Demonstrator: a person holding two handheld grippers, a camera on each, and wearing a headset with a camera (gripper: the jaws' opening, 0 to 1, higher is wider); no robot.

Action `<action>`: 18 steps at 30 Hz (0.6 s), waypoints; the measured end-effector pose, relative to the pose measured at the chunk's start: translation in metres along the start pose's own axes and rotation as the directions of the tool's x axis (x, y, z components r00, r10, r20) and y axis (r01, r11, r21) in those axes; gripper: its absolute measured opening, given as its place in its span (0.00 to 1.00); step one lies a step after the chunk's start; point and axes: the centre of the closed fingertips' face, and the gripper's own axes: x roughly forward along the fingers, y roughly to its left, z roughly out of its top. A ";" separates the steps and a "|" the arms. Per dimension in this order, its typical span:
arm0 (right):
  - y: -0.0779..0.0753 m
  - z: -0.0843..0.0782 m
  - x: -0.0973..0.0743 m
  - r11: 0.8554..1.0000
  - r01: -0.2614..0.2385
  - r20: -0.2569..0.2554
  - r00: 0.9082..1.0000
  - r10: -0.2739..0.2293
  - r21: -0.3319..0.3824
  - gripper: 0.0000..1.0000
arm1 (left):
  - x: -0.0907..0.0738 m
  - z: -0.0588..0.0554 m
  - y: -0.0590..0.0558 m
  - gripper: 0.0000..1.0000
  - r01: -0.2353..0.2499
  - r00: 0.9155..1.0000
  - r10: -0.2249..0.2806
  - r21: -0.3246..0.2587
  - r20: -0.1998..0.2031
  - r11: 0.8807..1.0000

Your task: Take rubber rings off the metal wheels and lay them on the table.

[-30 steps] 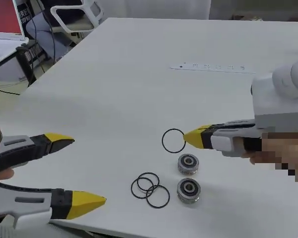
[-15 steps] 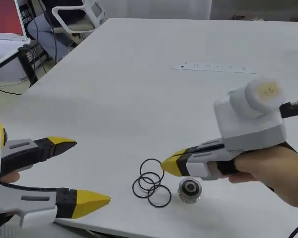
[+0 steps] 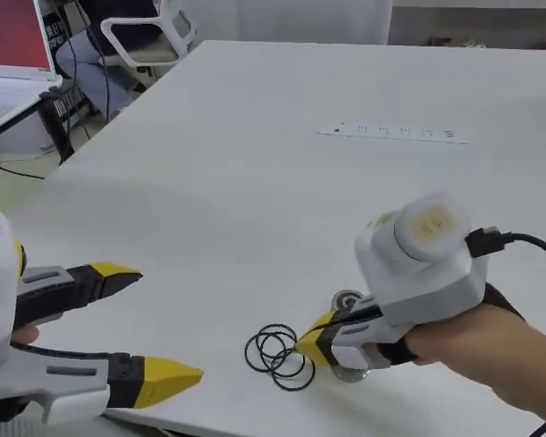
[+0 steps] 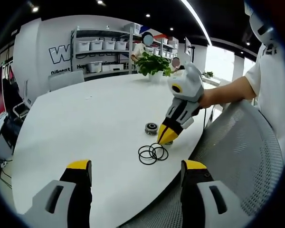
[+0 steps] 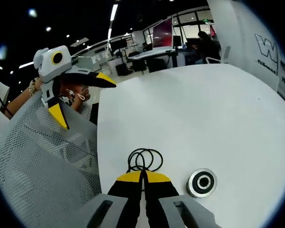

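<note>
A white power strip (image 3: 393, 133) is laid flat on the far part of a large white table (image 3: 255, 118). Beyond its left edge an office chair (image 3: 141, 32) and a red screen (image 3: 14, 27) are placed, and dark cables (image 3: 9, 168) are trailed over the floor. Against the lettered white wall (image 4: 42, 47) shelving (image 4: 102, 52) is stocked with white bins, beside a green plant (image 4: 153, 64). The dark ceiling is lit by a light strip (image 4: 197, 21) and spots. A grey mesh chair back (image 4: 242, 152) is set at the table's edge.
</note>
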 end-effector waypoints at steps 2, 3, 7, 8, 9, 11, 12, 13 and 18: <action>-0.003 -0.002 0.001 1.000 0.014 -0.003 1.000 -0.014 -0.004 0.00 | 0.000 0.001 0.000 0.75 -0.002 1.000 0.002 -0.005 0.007 1.000; -0.005 -0.003 0.002 1.000 0.023 -0.010 1.000 -0.023 -0.006 0.00 | 0.000 0.001 0.001 0.75 -0.002 1.000 0.002 -0.007 0.008 1.000; -0.008 -0.006 0.002 0.999 0.040 -0.019 0.999 -0.040 -0.017 0.00 | 0.001 0.002 0.000 0.74 -0.005 1.000 0.005 -0.012 0.014 1.000; -0.009 -0.006 0.002 0.999 0.046 -0.018 0.999 -0.046 -0.021 0.00 | 0.001 0.002 0.000 0.74 -0.005 1.000 0.005 -0.012 0.012 1.000; -0.010 -0.006 0.002 0.999 0.050 -0.017 0.999 -0.050 -0.022 0.00 | 0.001 0.002 0.000 0.74 -0.004 1.000 0.004 -0.012 0.010 1.000; -0.011 -0.005 0.001 0.998 0.058 -0.011 0.998 -0.059 -0.023 0.02 | 0.002 0.001 -0.001 0.73 -0.003 1.000 0.003 -0.008 0.000 1.000; -0.012 -0.004 0.001 0.998 0.063 -0.009 0.998 -0.064 -0.022 0.03 | 0.002 0.001 -0.002 0.73 -0.003 1.000 0.003 -0.006 -0.001 1.000; -0.014 -0.004 0.000 0.997 0.071 -0.007 0.997 -0.071 -0.021 0.03 | 0.001 0.001 -0.001 0.73 -0.003 1.000 0.003 -0.004 0.000 1.000; -0.020 0.001 -0.007 0.996 0.085 0.013 0.996 -0.085 -0.006 0.02 | 0.001 0.002 -0.001 0.72 -0.005 1.000 0.005 -0.011 0.006 1.000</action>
